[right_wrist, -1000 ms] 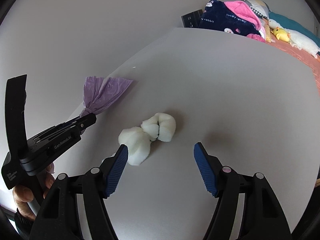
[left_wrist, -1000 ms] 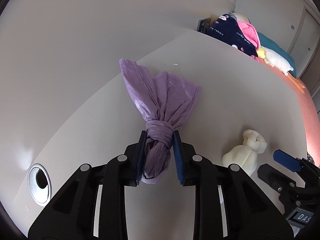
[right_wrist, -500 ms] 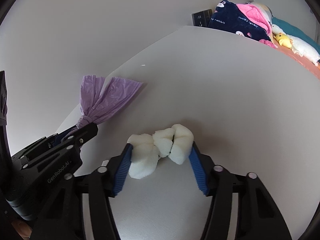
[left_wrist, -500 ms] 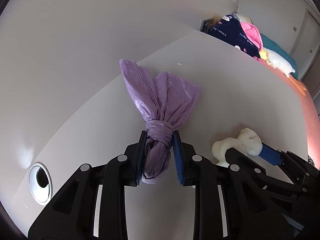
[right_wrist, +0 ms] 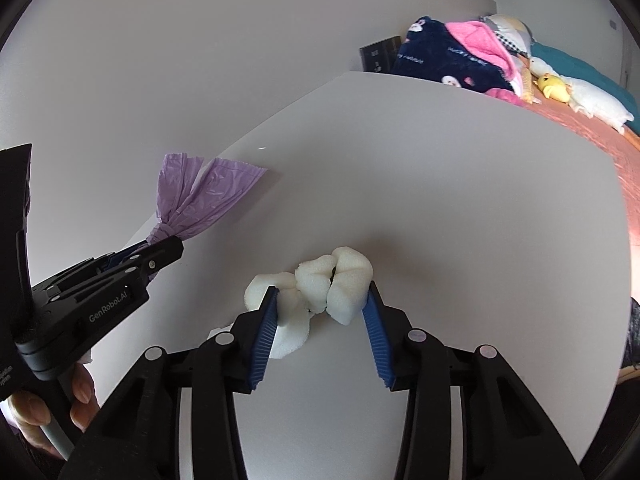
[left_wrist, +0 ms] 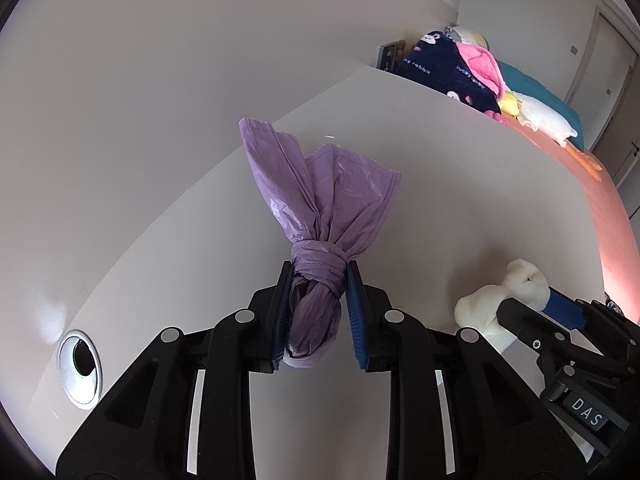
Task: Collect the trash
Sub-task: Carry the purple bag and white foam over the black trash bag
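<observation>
My left gripper (left_wrist: 316, 280) is shut on the knot of a purple plastic trash bag (left_wrist: 320, 200), whose loose ends fan out ahead over the white table (left_wrist: 460, 184). The bag also shows in the right wrist view (right_wrist: 200, 192), at the left gripper's tip (right_wrist: 168, 246). My right gripper (right_wrist: 320, 292) is shut on a crumpled piece of white foam (right_wrist: 320, 284), squeezed between its blue pads. The foam also shows in the left wrist view (left_wrist: 500, 296), at the lower right with the right gripper (left_wrist: 532, 306) on it.
A round metal cable hole (left_wrist: 80, 366) sits in the table at the left near the wall. Beyond the table's far edge lies a bed with a navy blanket (right_wrist: 440, 60), pink cloth and plush toys (left_wrist: 540, 116). A dark box (right_wrist: 376, 56) stands at the far corner.
My right gripper moved forward over the white foam and closed on it, squeezing it. My left gripper kept its hold on the purple bag and barely moved.
</observation>
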Motion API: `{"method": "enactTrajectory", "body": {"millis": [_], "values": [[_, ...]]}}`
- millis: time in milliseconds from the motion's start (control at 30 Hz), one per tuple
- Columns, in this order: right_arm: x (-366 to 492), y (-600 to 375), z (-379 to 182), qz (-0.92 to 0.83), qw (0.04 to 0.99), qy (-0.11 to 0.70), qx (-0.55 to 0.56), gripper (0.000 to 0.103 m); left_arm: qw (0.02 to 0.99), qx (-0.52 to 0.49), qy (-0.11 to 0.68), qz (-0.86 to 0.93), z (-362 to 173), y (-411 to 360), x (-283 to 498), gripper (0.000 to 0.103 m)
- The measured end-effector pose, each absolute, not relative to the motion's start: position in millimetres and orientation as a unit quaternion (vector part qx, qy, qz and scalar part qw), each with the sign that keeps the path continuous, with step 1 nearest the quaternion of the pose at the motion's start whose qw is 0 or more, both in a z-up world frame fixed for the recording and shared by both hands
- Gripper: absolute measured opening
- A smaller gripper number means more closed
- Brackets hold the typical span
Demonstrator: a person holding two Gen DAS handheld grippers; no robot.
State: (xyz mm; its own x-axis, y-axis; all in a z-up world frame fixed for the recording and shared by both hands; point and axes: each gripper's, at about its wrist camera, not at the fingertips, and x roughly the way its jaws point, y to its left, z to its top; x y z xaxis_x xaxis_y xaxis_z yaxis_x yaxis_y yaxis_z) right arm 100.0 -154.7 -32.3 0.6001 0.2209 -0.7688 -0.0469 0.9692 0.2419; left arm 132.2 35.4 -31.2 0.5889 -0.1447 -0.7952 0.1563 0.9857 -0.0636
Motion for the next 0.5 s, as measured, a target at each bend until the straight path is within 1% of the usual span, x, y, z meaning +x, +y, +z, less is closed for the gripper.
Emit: {"method": "enactTrajectory", "body": {"millis": [500], "values": [[49.1, -204.5, -11.1, 0.039, 0.9, 0.422, 0.1, 0.044, 0.89, 0.041, 0.433, -0.133, -21.0, -17.8, 93.4, 0.025]]}}
